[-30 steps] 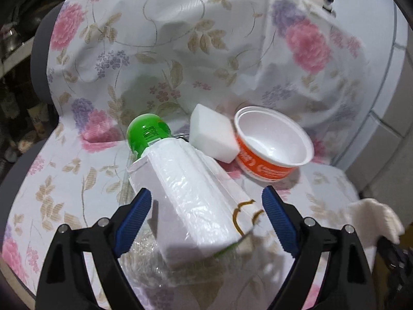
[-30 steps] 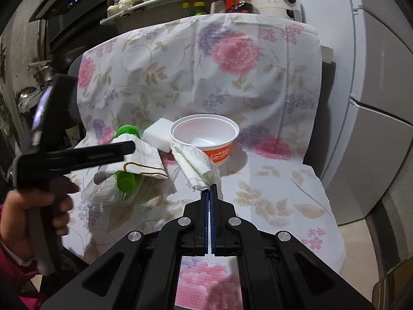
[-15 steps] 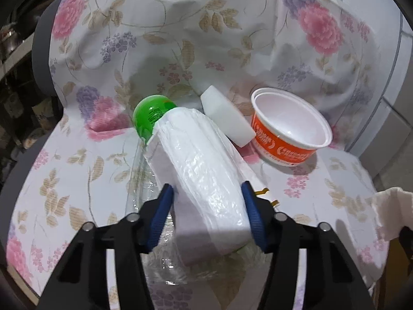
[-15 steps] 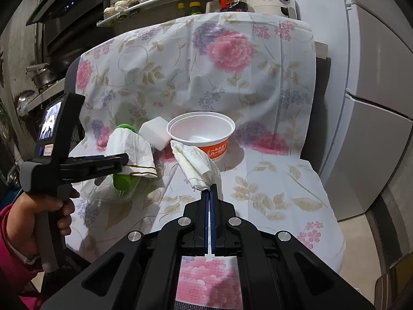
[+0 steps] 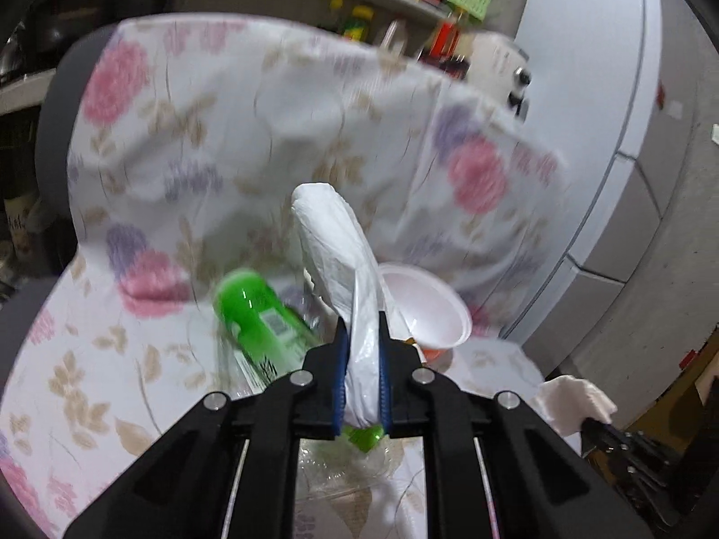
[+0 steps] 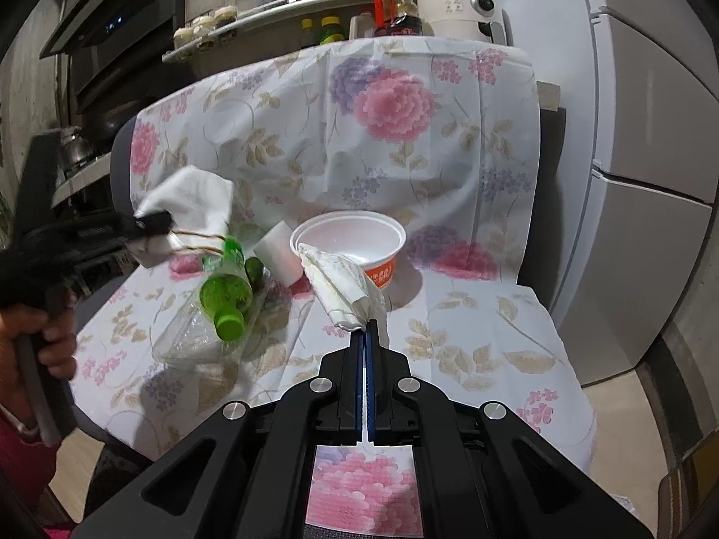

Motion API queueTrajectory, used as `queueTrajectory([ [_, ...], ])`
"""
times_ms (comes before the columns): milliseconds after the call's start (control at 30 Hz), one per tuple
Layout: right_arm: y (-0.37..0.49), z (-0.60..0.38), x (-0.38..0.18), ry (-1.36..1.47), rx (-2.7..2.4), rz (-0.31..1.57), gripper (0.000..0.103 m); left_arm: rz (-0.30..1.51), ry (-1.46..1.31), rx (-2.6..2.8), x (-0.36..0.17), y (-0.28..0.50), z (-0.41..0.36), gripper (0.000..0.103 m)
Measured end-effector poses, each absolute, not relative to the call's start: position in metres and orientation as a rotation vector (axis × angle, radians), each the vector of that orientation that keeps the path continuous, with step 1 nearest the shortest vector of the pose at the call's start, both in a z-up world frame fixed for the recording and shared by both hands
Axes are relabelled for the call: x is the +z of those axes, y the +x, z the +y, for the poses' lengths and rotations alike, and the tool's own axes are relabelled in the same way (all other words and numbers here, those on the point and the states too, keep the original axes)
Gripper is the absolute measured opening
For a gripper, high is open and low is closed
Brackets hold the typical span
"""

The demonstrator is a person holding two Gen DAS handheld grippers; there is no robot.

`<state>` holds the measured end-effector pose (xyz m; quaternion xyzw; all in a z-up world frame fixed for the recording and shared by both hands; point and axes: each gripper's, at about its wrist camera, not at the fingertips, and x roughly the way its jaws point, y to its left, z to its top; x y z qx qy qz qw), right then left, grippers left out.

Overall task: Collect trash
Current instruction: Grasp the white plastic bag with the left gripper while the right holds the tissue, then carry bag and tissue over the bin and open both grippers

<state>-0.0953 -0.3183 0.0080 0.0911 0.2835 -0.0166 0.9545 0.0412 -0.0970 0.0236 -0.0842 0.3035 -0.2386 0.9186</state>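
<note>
Bowl [image 6: 348,242] empty; bottle [image 6: 227,289] on clear tray [image 6: 188,341].

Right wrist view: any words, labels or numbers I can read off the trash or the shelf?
None can be read.
Orange bowl: white characters on its side, too small.
Green bottle: label with barcode-like patch, blurred.
White appliance: small dark marks, illegible.
Shelf jars: labels too small.

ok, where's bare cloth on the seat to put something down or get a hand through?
Free: the floral cloth right of the orange bowl out to the seat's right edge, and the front strip near the right gripper. Crowded: left-centre, where the green bottle, clear plastic wrapper, white block and bowl sit bunched.
</note>
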Motion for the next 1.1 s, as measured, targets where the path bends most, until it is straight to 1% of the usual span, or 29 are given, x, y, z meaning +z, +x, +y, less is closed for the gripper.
queueTrajectory([
  [167,-0.102,-0.330,0.008,0.272,-0.014,0.559,0.001,0.629,-0.132,-0.524,0.032,0.017,-0.104,0.010],
  [467,-0.148,-0.356,0.006,0.302,-0.107,0.529,0.001,0.623,-0.061,-0.705,0.003,-0.044,-0.161,0.010],
  [700,-0.218,-0.394,-0.004,0.313,-0.295,0.529,0.001,0.610,0.009,-0.928,-0.018,-0.097,-0.226,0.010],
  [933,-0.311,-0.437,-0.031,0.398,-0.528,0.544,0.001,0.613,0.125,-1.170,-0.043,-0.160,-0.298,0.010],
  [1100,-0.358,-0.456,-0.052,0.429,-0.648,0.546,0.001,0.597,0.173,-1.255,-0.064,-0.195,-0.340,0.010],
])
